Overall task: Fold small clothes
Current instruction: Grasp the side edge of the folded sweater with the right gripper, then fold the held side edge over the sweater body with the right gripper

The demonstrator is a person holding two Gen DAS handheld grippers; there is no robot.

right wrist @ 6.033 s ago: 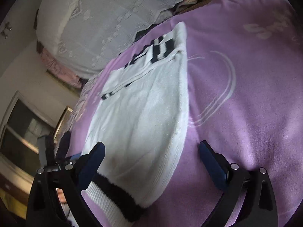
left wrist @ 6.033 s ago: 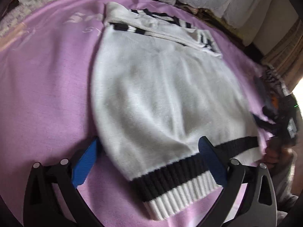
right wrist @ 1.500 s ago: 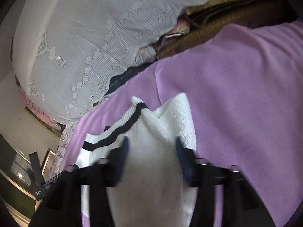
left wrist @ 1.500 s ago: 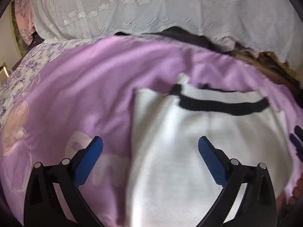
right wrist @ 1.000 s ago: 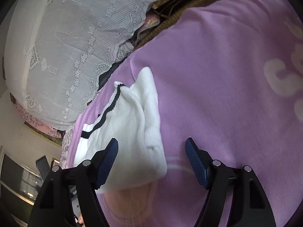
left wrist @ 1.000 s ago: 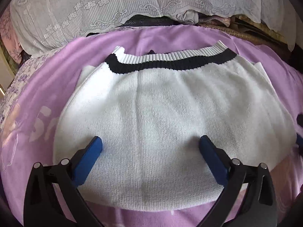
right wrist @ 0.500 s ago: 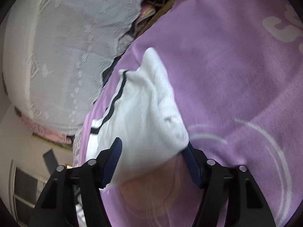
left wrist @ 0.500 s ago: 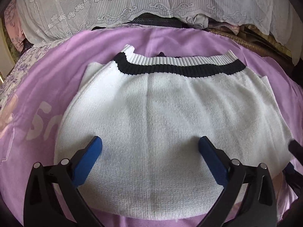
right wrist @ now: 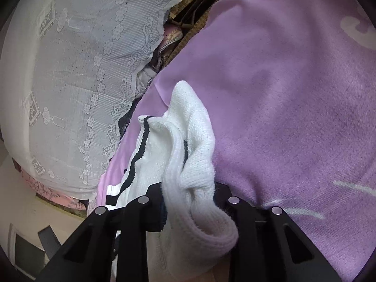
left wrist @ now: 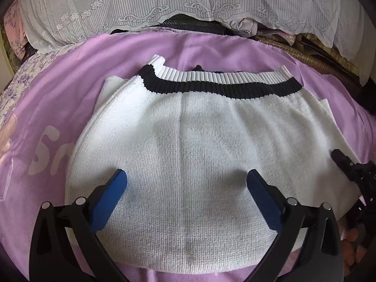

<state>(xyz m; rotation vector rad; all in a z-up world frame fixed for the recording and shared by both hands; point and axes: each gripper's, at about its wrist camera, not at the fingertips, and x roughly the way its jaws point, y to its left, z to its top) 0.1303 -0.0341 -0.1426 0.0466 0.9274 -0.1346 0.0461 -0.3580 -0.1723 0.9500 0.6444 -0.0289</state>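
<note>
1. While the left claw hangs wide open over the sweater with nothing between its blue pads, the right claw has just been closing on the sweater's right side edge and now pinches a bunched roll of white knit.
2. By my reading, the step in hand is the second fold: the garment already lies doubled, and the right side is being gripped so it can be carried across toward the middle.
3. Next, the right claw would need to lift that edge just clear of the blanket and lay it over the body without dragging the lower layers; the left claw could press the middle down or take the opposite edge.
4. One risk is that the pinch holds only some layers; the right wrist view is too close to tell how many are caught.
5. Lying in the middle of the purple blanket on the bed, the sweater is white knit, with a ribbed white hem and a black band along its far edge.
6. It looks thick and soft, mostly flat in the left wrist view, with spare corners poking out at both far sides.
7. Lace-covered bedding sits beyond it.
</note>
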